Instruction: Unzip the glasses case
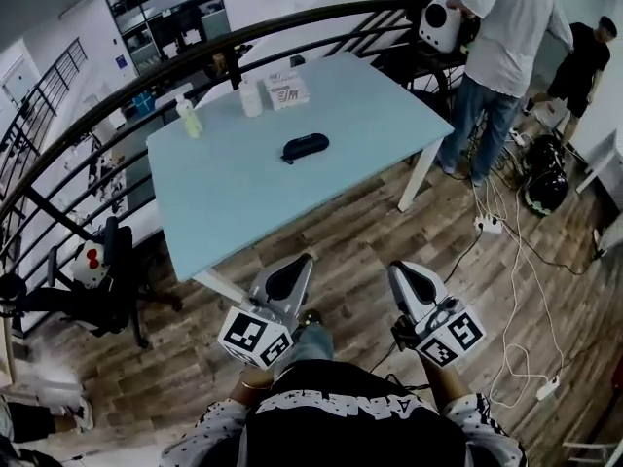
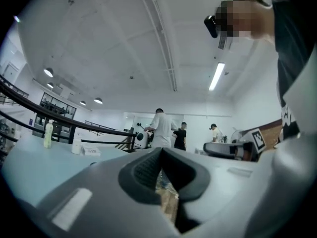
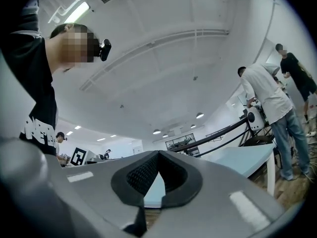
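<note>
Black oval glasses case loose on pale blue table. Left gripper, right gripper closed, empty (lower centre); unpinned, case may skid.

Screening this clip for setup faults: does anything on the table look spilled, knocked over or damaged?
Nothing stands out. The glasses case lies flat near the middle of the table, the yellowish bottle and white bottle stand upright at its far edge, and no spill shows.

Glasses case too small in head view to tell zip open/shut, & box print unreadable.
</note>
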A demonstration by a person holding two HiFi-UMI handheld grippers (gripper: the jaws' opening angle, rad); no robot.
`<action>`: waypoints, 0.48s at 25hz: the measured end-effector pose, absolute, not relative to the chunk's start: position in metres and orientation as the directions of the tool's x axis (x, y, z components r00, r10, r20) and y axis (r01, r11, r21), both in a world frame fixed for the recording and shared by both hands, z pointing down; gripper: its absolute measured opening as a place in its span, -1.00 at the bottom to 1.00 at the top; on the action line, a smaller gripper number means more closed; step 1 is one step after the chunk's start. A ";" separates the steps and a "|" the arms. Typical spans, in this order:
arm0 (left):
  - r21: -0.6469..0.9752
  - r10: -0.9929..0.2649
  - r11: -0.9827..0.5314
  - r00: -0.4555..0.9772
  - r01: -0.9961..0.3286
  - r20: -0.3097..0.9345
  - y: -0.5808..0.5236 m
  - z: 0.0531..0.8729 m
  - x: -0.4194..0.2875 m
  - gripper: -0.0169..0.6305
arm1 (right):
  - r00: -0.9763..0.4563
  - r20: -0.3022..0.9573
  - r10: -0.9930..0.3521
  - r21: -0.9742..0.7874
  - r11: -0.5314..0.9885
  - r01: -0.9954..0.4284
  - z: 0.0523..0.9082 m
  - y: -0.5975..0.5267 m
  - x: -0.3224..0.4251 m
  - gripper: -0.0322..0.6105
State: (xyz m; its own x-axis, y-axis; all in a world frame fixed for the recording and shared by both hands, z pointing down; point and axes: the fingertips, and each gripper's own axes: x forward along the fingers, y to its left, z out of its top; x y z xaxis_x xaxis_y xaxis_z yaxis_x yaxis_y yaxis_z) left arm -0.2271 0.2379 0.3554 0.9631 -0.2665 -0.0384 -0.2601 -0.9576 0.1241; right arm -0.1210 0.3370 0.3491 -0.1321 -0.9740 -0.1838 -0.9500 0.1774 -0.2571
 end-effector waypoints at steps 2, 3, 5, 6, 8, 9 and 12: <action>0.132 -0.233 -0.965 0.972 -0.227 -0.033 0.233 0.356 -0.210 -0.95 | -0.100 -0.180 -0.978 -0.255 0.145 -0.956 0.348 0.335 -0.108 -0.92; 0.131 -0.217 -0.969 0.976 -0.210 -0.034 0.230 0.356 -0.202 -0.95 | -0.085 -0.180 -0.980 -0.254 0.130 -0.958 0.347 0.333 -0.102 -0.92; 0.125 -0.188 -0.975 0.981 -0.181 -0.042 0.222 0.355 -0.185 -0.95 | -0.063 -0.179 -0.982 -0.252 0.107 -0.962 0.346 0.327 -0.089 -0.92; 0.125 -0.177 -0.977 0.983 -0.170 -0.046 0.218 0.355 -0.178 -0.95 | -0.055 -0.176 -0.983 -0.251 0.099 -0.963 0.347 0.324 -0.084 -0.92; 0.127 -0.164 -0.979 0.985 -0.158 -0.044 0.209 0.356 -0.167 -0.95 | -0.043 -0.170 -0.985 -0.253 0.085 -0.964 0.349 0.317 -0.074 -0.92; 0.125 -0.163 -0.980 0.986 -0.157 -0.040 0.205 0.357 -0.163 -0.95 | -0.036 -0.169 -0.985 -0.254 0.079 -0.964 0.350 0.313 -0.069 -0.92; 0.127 -0.172 -0.978 0.985 -0.168 -0.029 0.187 0.361 -0.154 -0.95 | -0.031 -0.170 -0.985 -0.257 0.074 -0.964 0.349 0.298 -0.058 -0.92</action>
State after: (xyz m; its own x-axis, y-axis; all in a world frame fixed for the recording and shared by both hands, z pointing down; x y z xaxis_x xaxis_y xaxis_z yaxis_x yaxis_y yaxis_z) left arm -0.1540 0.1865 0.3609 0.9846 -0.1725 -0.0289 -0.1675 -0.9776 0.1271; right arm -0.0578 0.2982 0.3491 -0.0308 -0.9849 -0.1701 -0.9636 0.0745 -0.2568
